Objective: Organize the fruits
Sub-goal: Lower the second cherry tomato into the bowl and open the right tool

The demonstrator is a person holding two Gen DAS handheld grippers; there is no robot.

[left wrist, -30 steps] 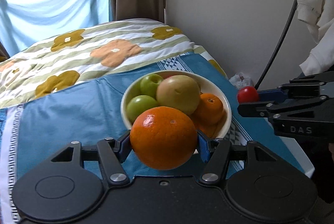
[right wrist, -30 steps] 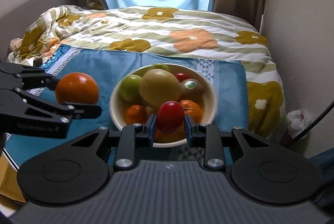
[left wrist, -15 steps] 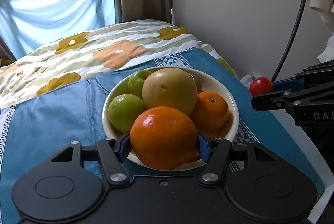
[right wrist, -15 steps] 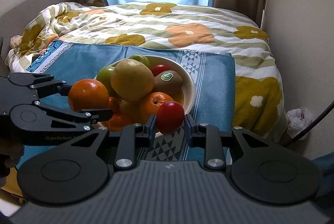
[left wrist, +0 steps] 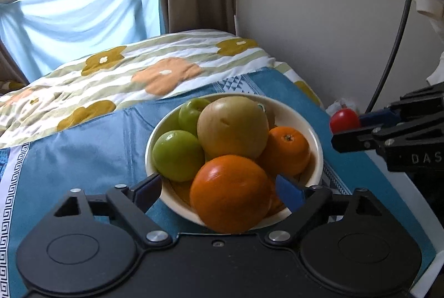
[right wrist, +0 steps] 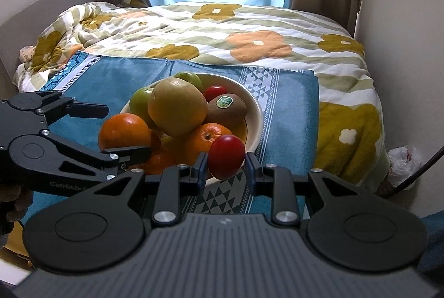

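The left gripper (left wrist: pixel 219 189) has its fingers opening, and the big orange (left wrist: pixel 231 193) sits between them, no pad pressing it, at the bowl's (left wrist: pixel 316 142) near rim. The right gripper (right wrist: pixel 225 162) clamps a red tomato (right wrist: pixel 226 157) just short of that rim, so the bowl lies straight ahead of and slightly below its fingers; the tomato is roundish, so its axis hardly matters.

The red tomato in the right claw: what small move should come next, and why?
Probably carry it forward over the bowl and open. The right claw grips the red tomato just before the rim, while the left claw is opening around its orange on the pile.
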